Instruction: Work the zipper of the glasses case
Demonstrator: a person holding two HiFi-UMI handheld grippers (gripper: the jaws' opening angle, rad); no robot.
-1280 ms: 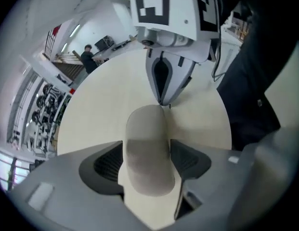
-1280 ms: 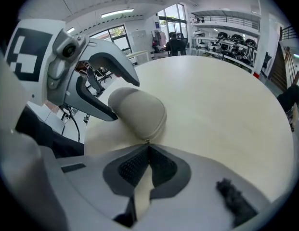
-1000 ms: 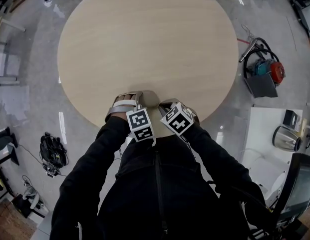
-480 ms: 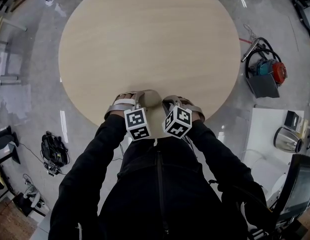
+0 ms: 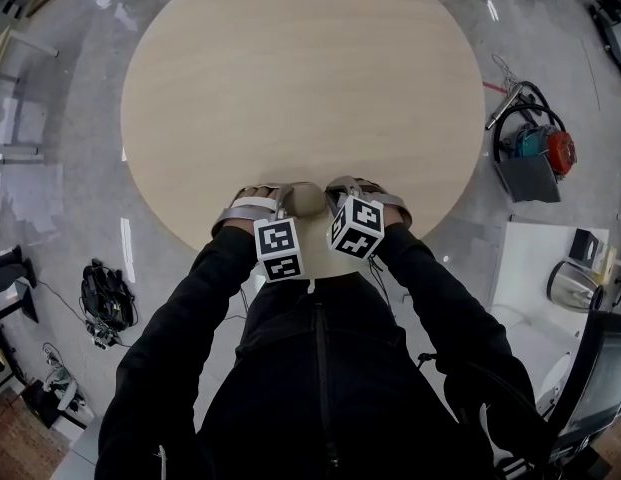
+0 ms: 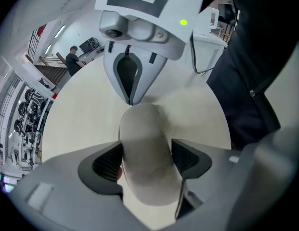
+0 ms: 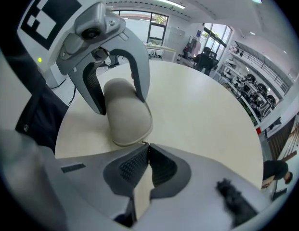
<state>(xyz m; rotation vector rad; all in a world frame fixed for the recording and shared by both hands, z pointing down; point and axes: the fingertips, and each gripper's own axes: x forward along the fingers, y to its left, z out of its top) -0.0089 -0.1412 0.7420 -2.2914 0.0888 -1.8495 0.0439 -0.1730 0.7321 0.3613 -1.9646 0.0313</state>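
Note:
A grey-beige glasses case (image 5: pixel 308 200) lies at the near edge of the round wooden table (image 5: pixel 300 78), right in front of my body. My left gripper (image 5: pixel 287 200) straddles the case (image 6: pixel 147 143) across its width, both dark pads (image 6: pixel 108 160) against its sides. My right gripper (image 5: pixel 330 196) faces it from the other end. In the right gripper view its jaws are shut (image 7: pixel 147 148) at the tip of the case (image 7: pixel 127 114), pinching a small metal zipper pull (image 7: pixel 145 142) that barely shows. The zipper track runs along the case's lower rim.
The table stretches away beyond the case. On the floor to the right sits a red and teal machine with a hose (image 5: pixel 535 148), and a white side table with a kettle (image 5: pixel 575 286). Cables (image 5: pixel 105 303) lie on the floor at the left.
The right gripper's marker cube has turned a little and shifted slightly up, closer to the left one. The left gripper and the case stay where they were.

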